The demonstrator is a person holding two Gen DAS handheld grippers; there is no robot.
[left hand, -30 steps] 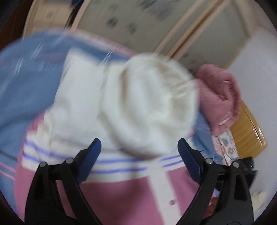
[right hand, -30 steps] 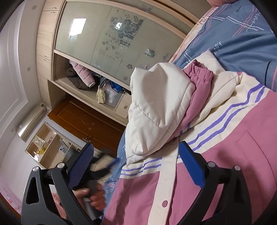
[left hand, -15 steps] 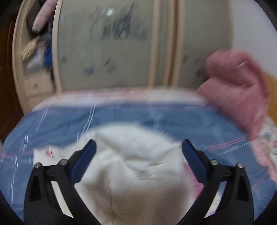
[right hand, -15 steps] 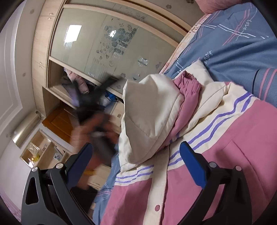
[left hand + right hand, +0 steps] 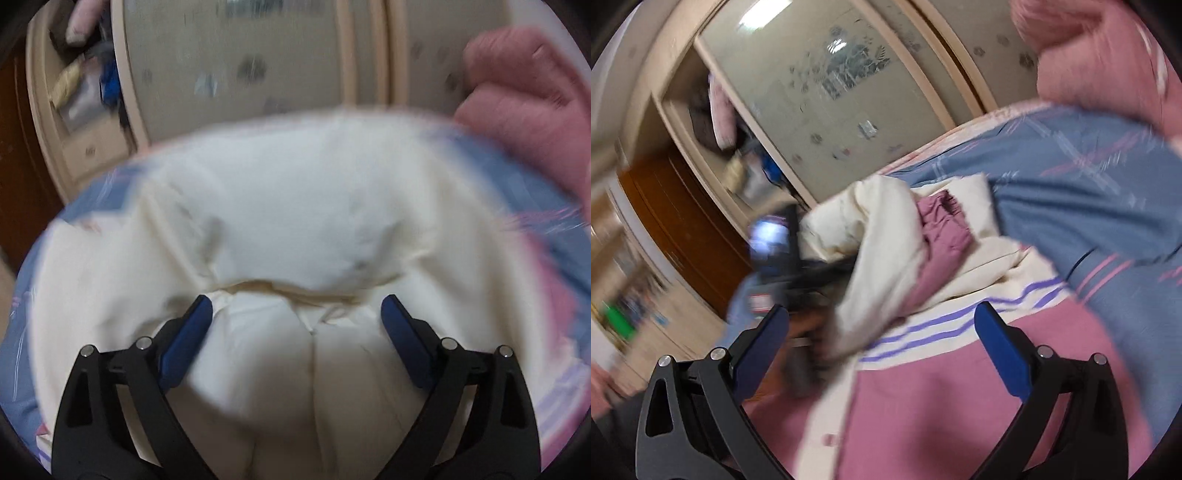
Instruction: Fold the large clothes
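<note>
My jacket lay unfolded on the bed, hood bunched; folding had barely begun. Left hand-held gripper and right hand-held gripper were spread, holding nothing.

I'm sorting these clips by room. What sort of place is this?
Most likely a bedroom: the jacket lies on a blue bedspread, with a sliding-door wardrobe behind and a pink quilt.
</note>
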